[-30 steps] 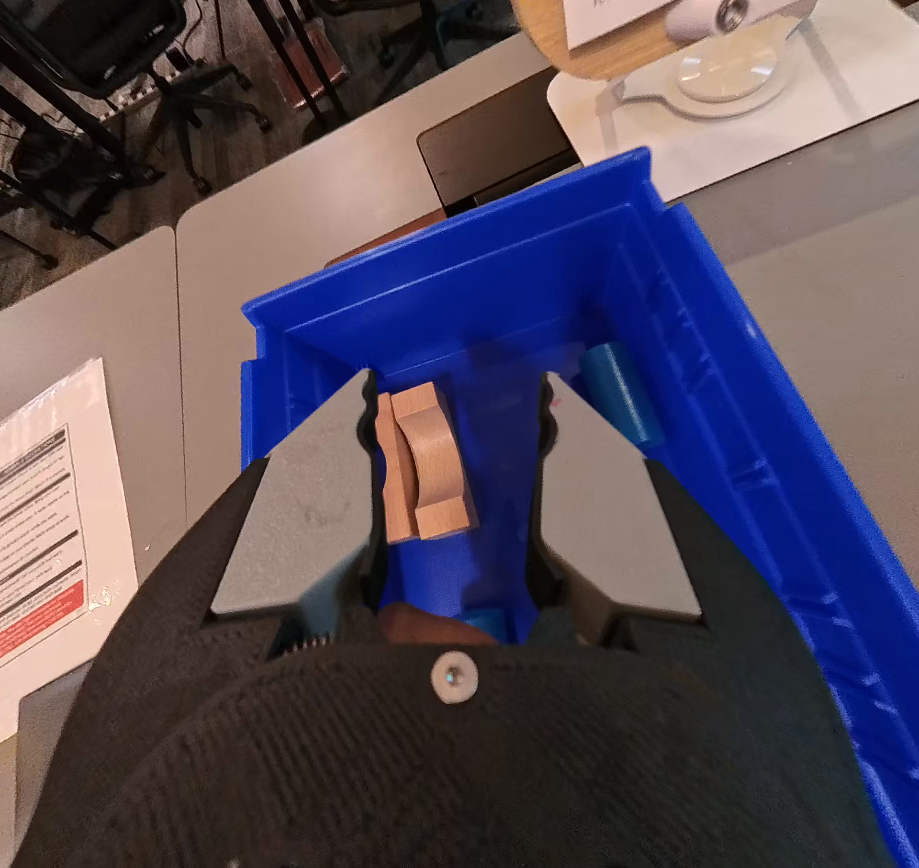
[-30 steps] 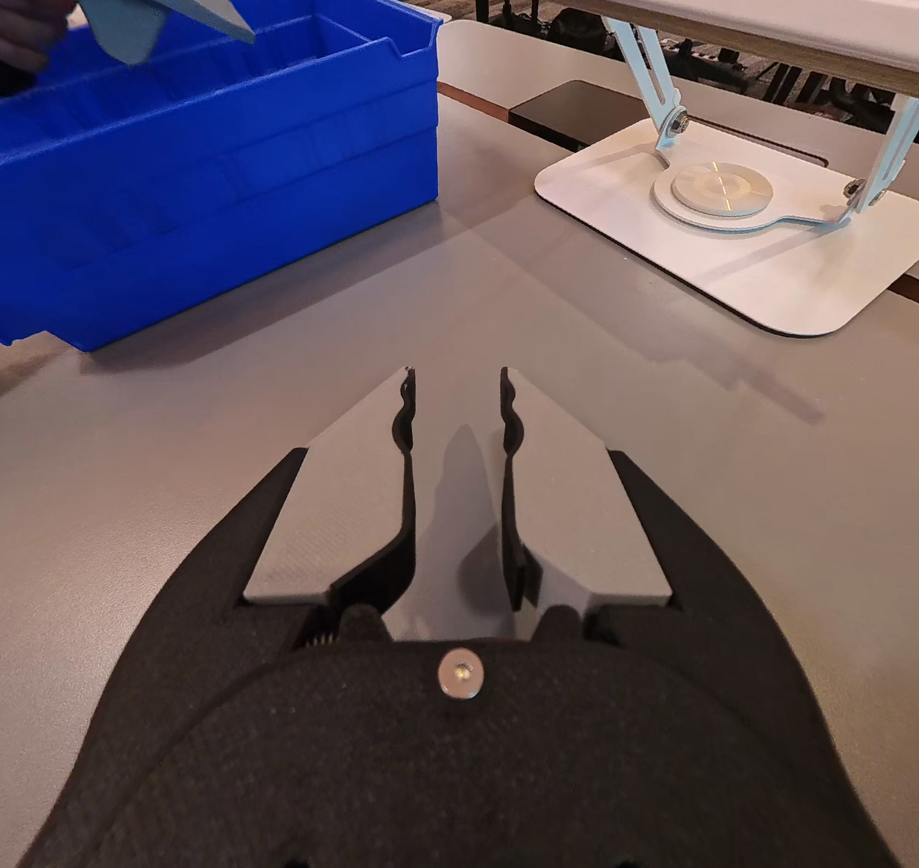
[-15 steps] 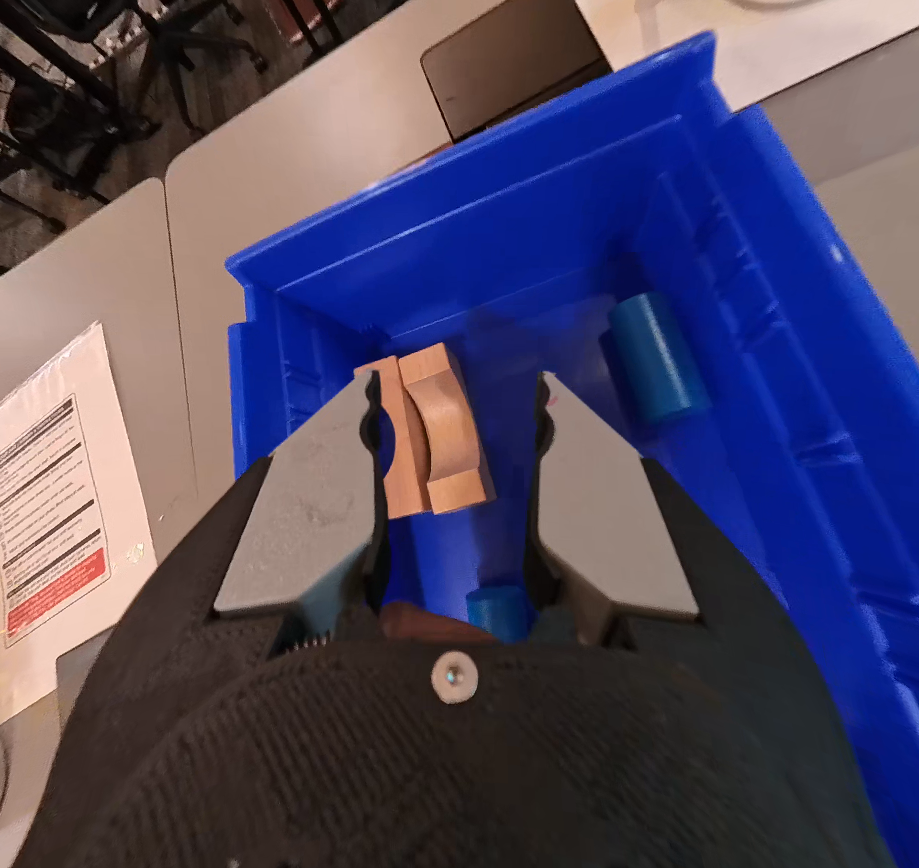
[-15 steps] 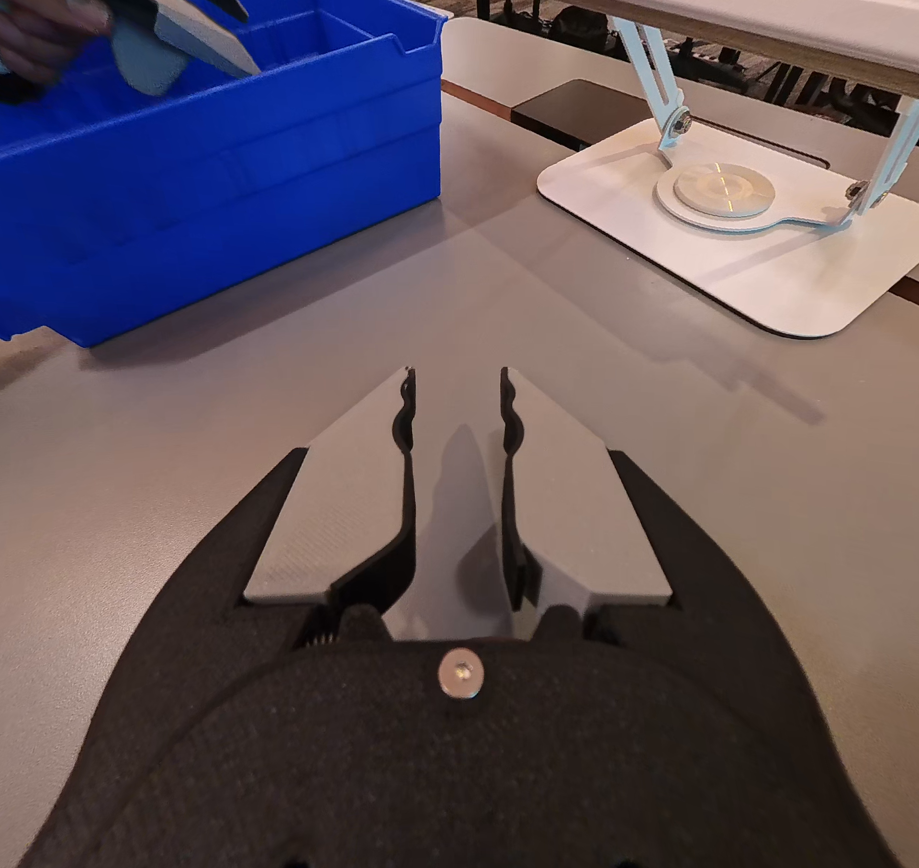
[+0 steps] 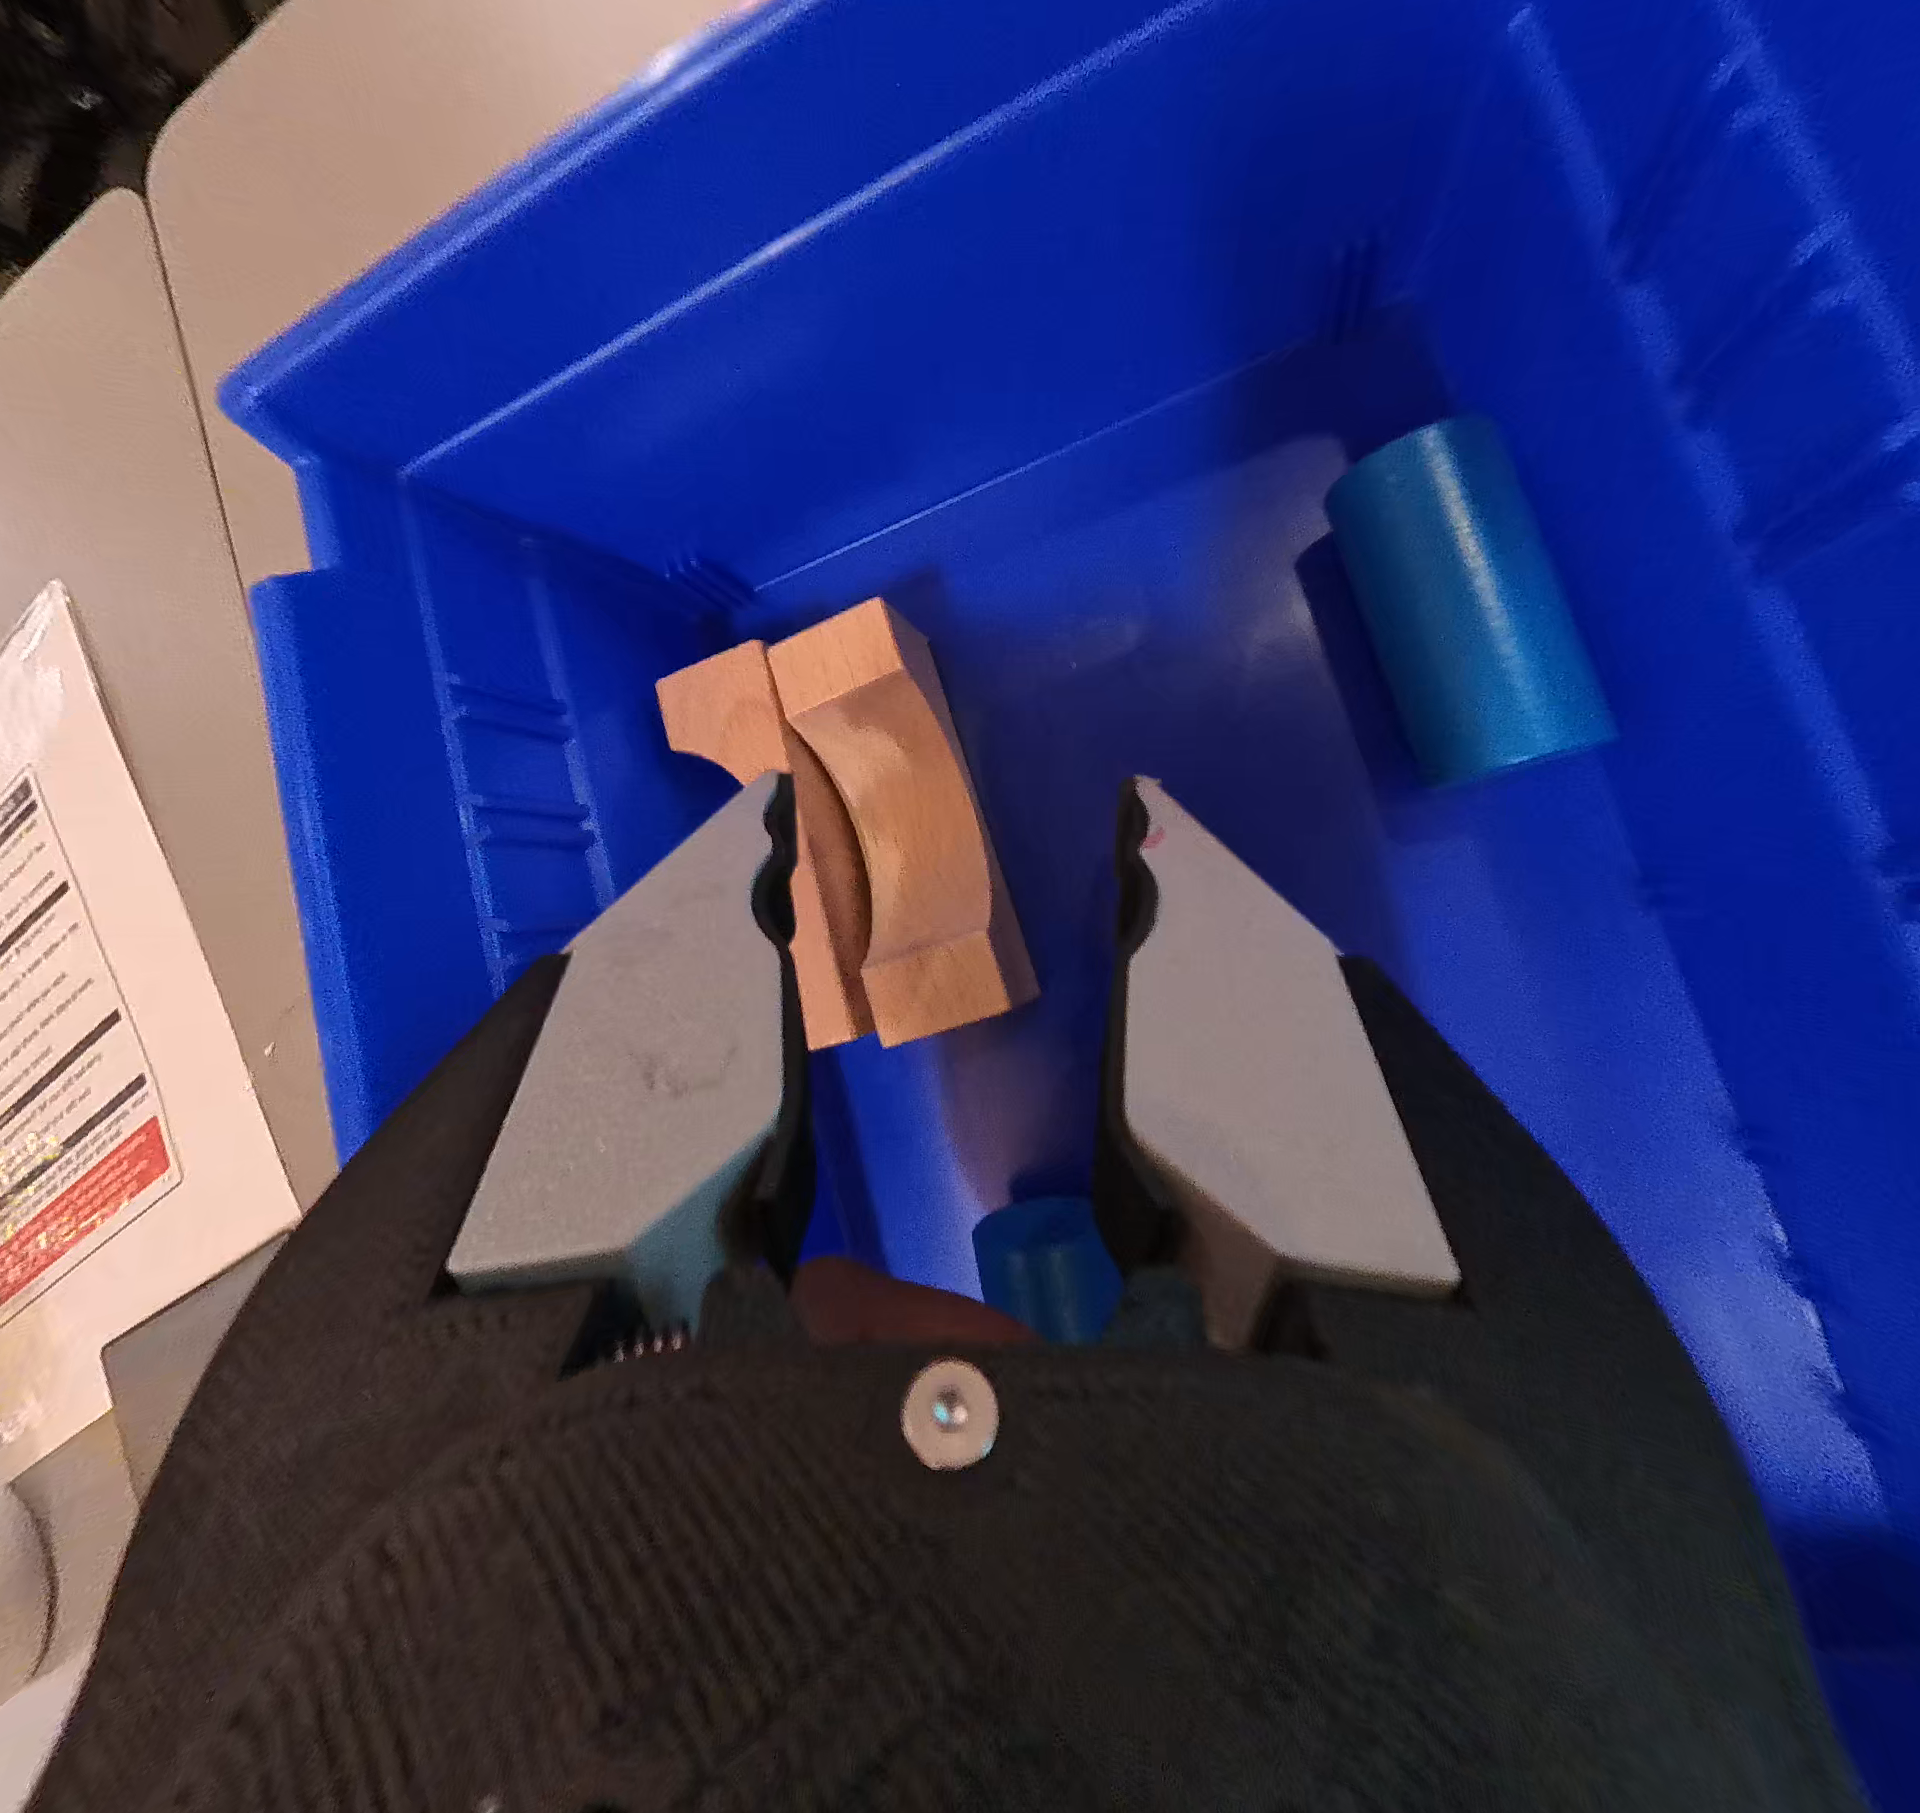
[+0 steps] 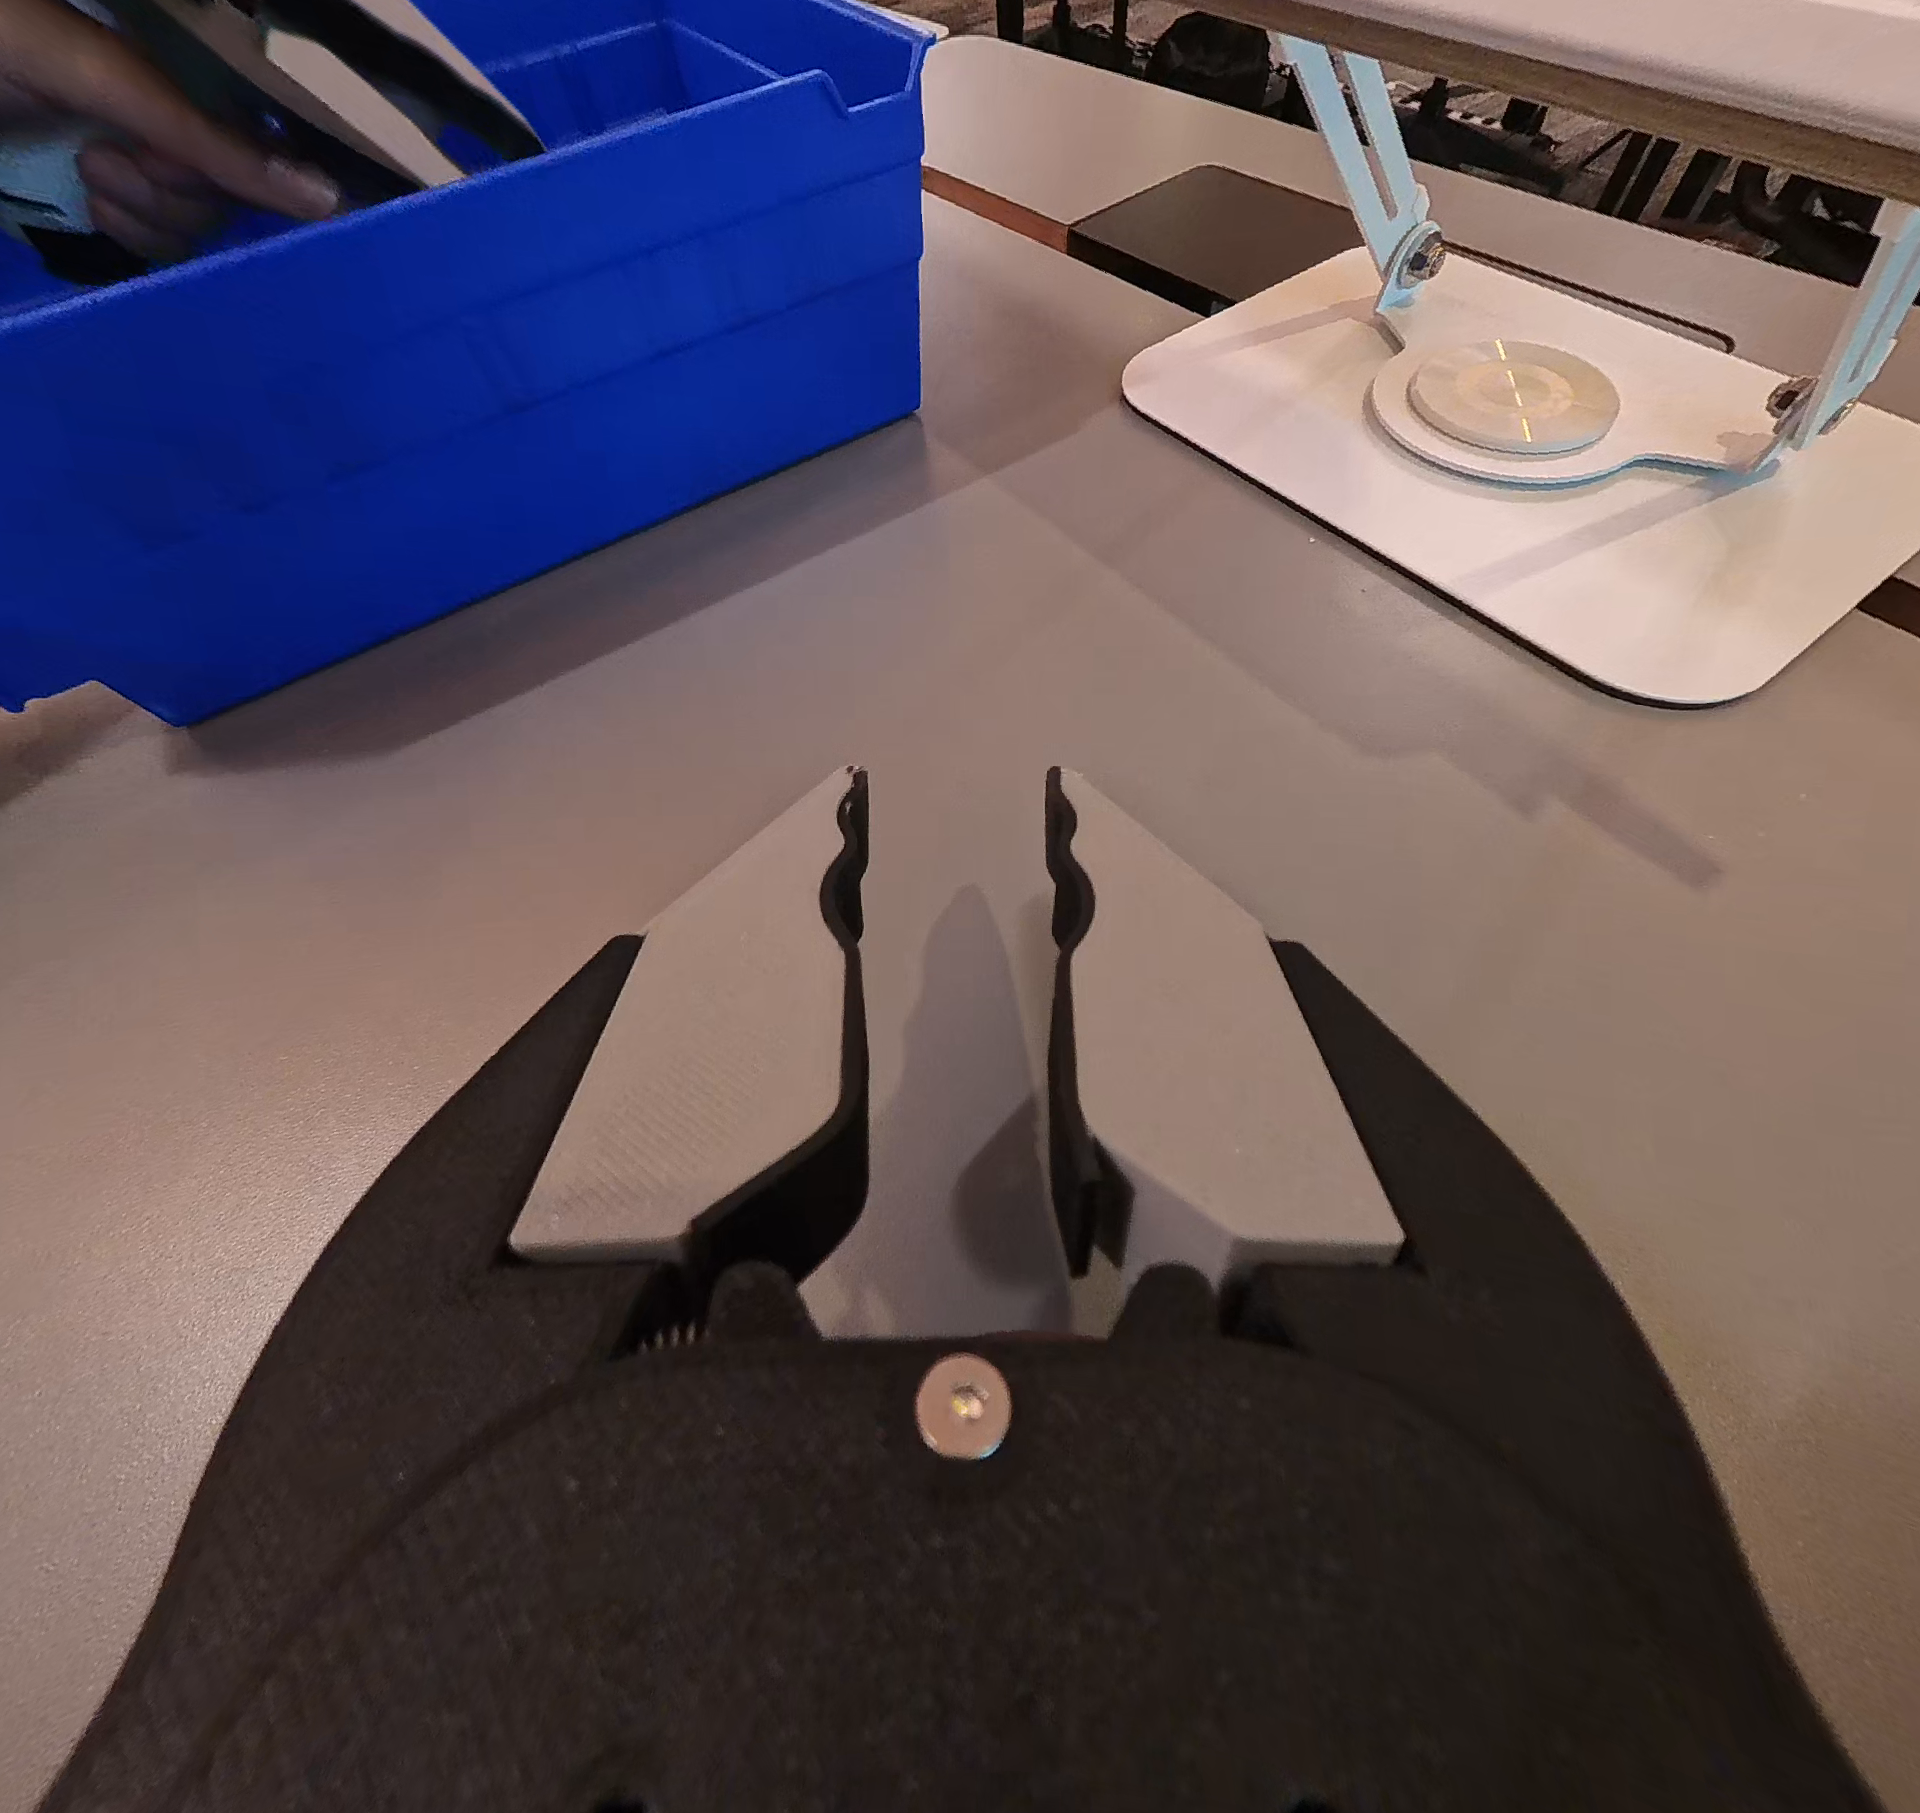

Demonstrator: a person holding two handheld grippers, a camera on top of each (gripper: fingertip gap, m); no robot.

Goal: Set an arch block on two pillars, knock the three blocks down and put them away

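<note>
2 wooden arch blocks [image 5: 883, 828] lie together on the floor of the blue bin [image 5: 1143, 257], between the spread fingers of the left tool [image 5: 951, 797]; only the left finger [image 5: 665, 984] seems to touch them. 1 blue cylinder [image 5: 1465, 610] lies by the bin's right wall, another [image 5: 1044, 1264] near the tool's base. Right tool [image 6: 956, 787]: spread and bare over the grey worktop [image 6: 1039, 620].

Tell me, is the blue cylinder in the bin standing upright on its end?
No. The blue cylinder lies on its side on the floor of the blue bin, against the right wall, apart from the wooden arch blocks.
</note>
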